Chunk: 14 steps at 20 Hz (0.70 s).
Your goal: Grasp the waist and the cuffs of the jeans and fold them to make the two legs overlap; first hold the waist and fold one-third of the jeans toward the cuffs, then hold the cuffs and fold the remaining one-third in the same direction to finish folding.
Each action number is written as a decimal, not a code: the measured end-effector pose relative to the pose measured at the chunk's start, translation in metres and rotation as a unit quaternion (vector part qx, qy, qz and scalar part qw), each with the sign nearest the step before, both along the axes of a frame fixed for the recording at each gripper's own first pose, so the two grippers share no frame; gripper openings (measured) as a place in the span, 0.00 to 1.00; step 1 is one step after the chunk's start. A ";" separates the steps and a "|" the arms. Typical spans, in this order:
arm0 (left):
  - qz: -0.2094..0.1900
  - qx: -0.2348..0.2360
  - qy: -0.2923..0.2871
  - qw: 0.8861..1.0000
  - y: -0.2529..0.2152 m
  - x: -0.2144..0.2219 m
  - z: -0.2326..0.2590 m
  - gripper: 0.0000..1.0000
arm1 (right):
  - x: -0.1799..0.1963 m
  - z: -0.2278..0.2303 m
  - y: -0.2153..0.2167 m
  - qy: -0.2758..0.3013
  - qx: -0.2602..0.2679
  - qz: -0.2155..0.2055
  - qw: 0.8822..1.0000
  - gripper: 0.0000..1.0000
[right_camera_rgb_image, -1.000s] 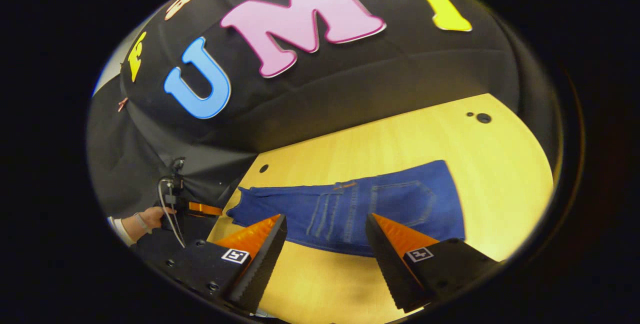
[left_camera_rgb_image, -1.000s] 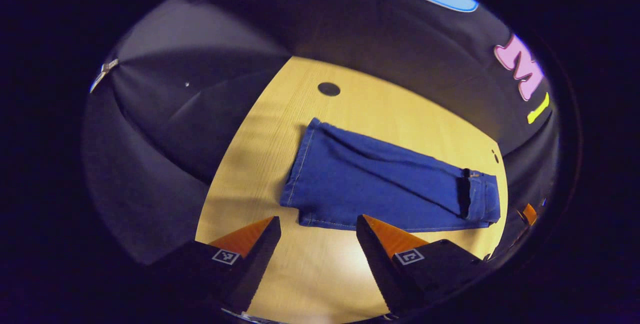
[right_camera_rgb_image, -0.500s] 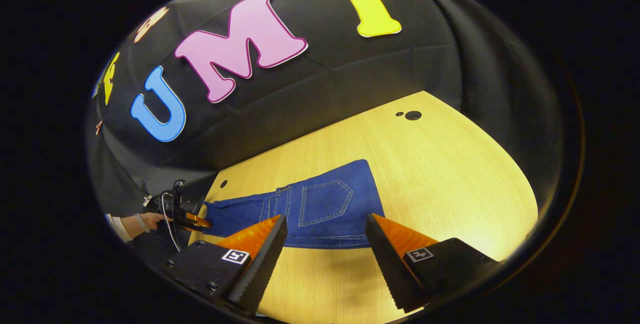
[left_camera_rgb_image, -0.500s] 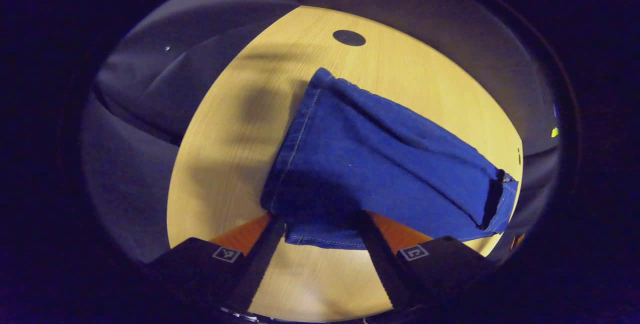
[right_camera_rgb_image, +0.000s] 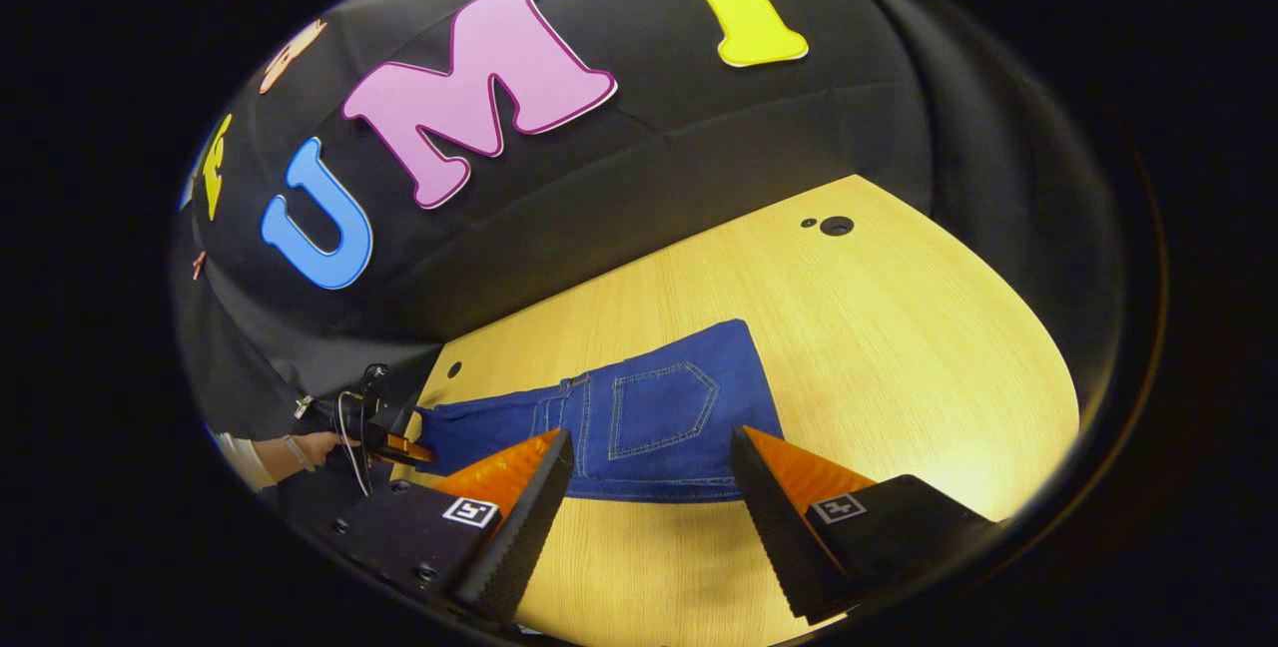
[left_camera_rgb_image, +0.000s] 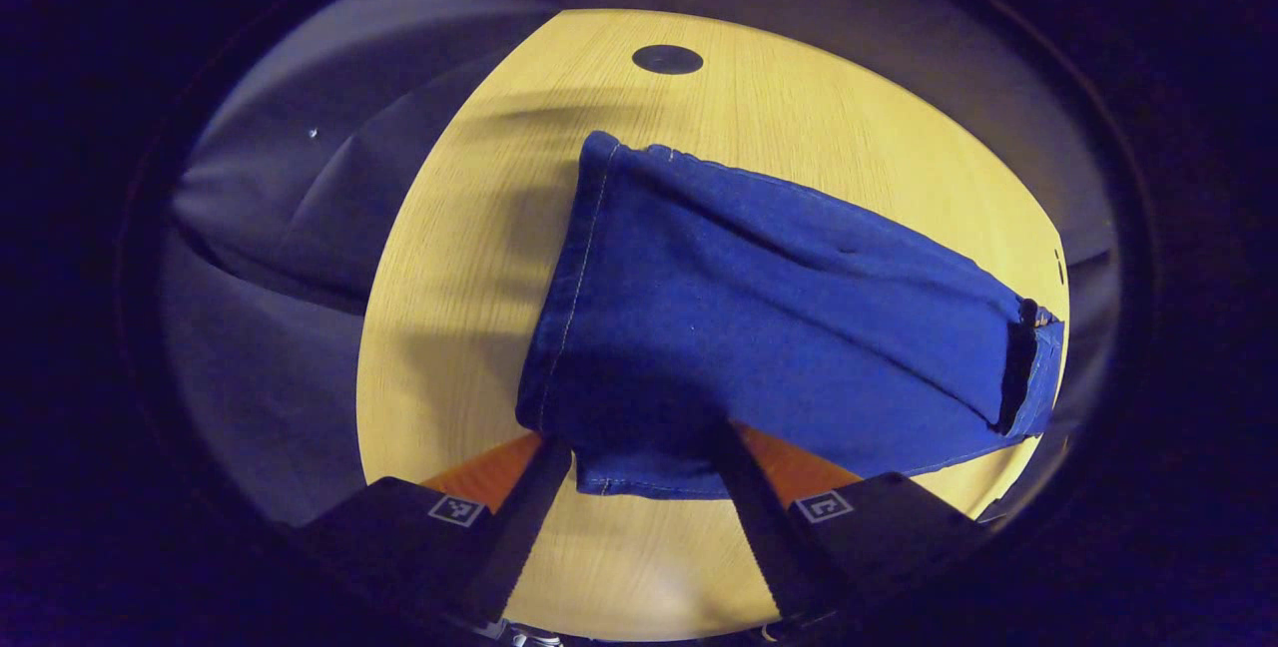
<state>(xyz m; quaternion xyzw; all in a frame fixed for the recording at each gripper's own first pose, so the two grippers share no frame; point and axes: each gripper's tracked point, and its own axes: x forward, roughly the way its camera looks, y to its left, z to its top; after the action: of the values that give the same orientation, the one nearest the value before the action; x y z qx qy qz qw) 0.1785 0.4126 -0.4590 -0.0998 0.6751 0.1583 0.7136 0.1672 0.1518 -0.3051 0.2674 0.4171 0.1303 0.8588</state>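
The blue jeans (left_camera_rgb_image: pixel 759 308) lie on the yellow wooden table (left_camera_rgb_image: pixel 799 98), legs overlapped. In the left gripper view the cuffs are at the near left and the folded-over waist end (left_camera_rgb_image: pixel 1028 377) is at the far right. My left gripper (left_camera_rgb_image: pixel 639 439) is open and low at the near cuff corner, whose hem lies between its spread fingers and covers their tips. In the right gripper view the jeans (right_camera_rgb_image: pixel 649 407) show a back pocket on top. My right gripper (right_camera_rgb_image: pixel 651 432) hangs open just before their near edge, touching nothing. The left gripper (right_camera_rgb_image: pixel 394 442) and the hand holding it sit at the cuff end.
A dark round hole (left_camera_rgb_image: pixel 667 59) is in the table beyond the cuffs, and another hole (right_camera_rgb_image: pixel 836 225) lies past the waist end. Bare tabletop (right_camera_rgb_image: pixel 899 327) spreads to the right of the jeans. Black booth cloth surrounds the table.
My left gripper came down and forward from above the table onto the near cuff corner, still open. My right gripper swung left and stayed open near the folded waist end.
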 end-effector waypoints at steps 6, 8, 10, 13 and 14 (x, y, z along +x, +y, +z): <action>0.023 -0.023 -0.042 0.999 -0.014 0.011 0.012 0.08 | 0.000 0.004 -0.004 -0.005 0.004 -0.001 1.000 0.97; 0.022 -0.026 -0.115 0.993 -0.023 0.031 0.039 0.07 | 0.004 0.008 -0.007 -0.012 0.005 -0.007 1.000 0.97; -0.016 -0.038 -0.176 0.983 -0.038 0.051 0.079 0.06 | 0.008 0.009 -0.007 -0.015 0.008 -0.012 1.000 0.97; -0.086 -0.050 -0.237 0.966 -0.087 0.081 0.142 0.06 | 0.012 0.012 -0.012 -0.018 0.011 -0.018 1.000 0.97; -0.102 -0.063 -0.260 0.958 -0.110 0.091 0.163 0.06 | 0.012 0.014 -0.014 -0.021 0.011 -0.019 1.000 0.97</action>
<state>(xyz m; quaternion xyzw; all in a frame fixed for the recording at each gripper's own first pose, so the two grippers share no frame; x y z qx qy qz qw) 0.2693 0.3024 -0.2965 -0.1132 0.4816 0.0101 0.8690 0.1789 0.1383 -0.2911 0.2819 0.3923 0.1243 0.8667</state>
